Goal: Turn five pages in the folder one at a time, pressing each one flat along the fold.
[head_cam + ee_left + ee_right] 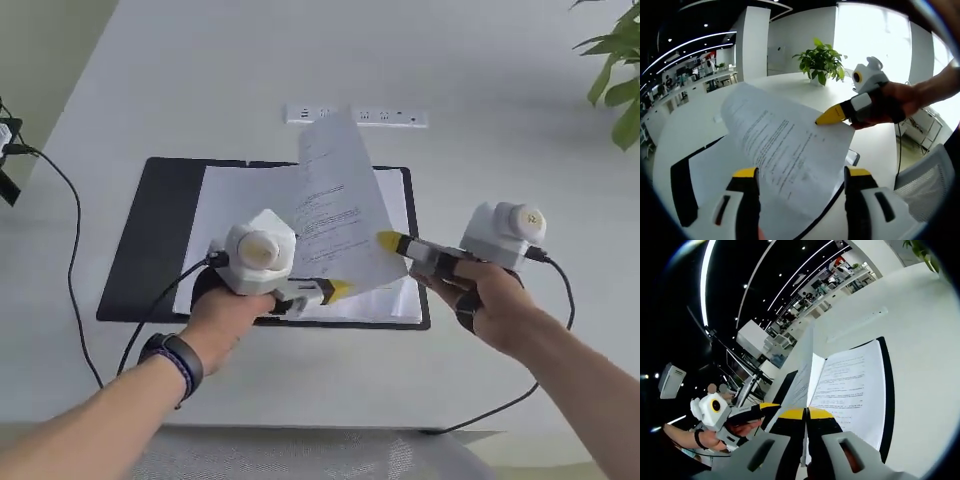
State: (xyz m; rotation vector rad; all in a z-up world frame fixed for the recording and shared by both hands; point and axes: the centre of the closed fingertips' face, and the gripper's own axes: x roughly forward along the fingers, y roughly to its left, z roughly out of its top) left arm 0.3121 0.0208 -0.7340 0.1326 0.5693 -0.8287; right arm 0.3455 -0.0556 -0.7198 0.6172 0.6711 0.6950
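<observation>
Turning a page: the right tongs (pixel 392 241) are pressed together on the outer edge of one printed sheet (pixel 335 200). The sheet stands lifted and bowed above the open black folder (pixel 160 240), which lies on the white table (pixel 200 80). The left tongs (pixel 335 291) hover spread near the sheet's lower edge, holding nothing.

The sheet looks light and limp, and it would probably crease or tear if dragged. The free outer margin, away from the fold, seems the safest hold, with one leaf pinched at a time.

The folder holds loose-looking printed paper. The turned pages (pixel 240 215) lie flat on its left half, and the remaining stack (pixel 395 300) rests on its right half under the raised sheet. The raised sheet hides how the leaves are fastened at the fold.
</observation>
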